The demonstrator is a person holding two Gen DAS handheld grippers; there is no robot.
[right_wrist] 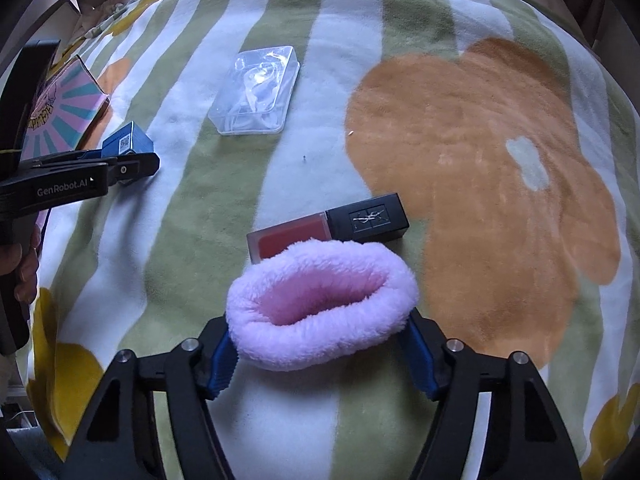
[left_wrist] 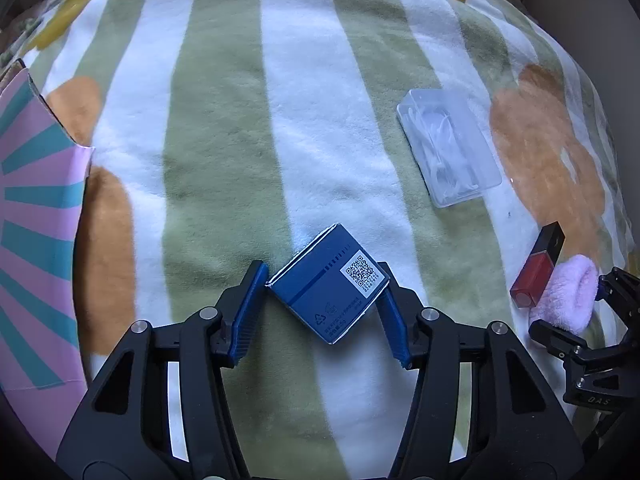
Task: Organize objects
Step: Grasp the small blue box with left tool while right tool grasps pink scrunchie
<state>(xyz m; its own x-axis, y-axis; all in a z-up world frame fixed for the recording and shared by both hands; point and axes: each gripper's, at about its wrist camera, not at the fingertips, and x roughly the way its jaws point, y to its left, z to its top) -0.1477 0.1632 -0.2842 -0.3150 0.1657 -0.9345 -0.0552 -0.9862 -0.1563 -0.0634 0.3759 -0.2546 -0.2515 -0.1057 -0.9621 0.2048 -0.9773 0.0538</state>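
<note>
both grippers (left_wrist: 324,280) (right_wrist: 320,328) are black frames with silver screws. their fingers (left_wrist: 250,312) carry ribbed blue pads. one side reads "genrobot.ai".

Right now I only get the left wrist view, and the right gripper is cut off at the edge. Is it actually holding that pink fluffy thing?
Observer: Yes. In the right wrist view, the right gripper has the pink scrunchie between its fingers, with one finger pressed against each end.
Operator: Is the scrunchie clear of the lipstick?
Observer: I cannot tell if they touch. In that view the scrunchie's far edge overlaps the near side of the lipstick and hides part of its red end.
Operator: Any marking on the cap?
Observer: Yes, there is a metallic logo on the upper face of the black cap.
</note>
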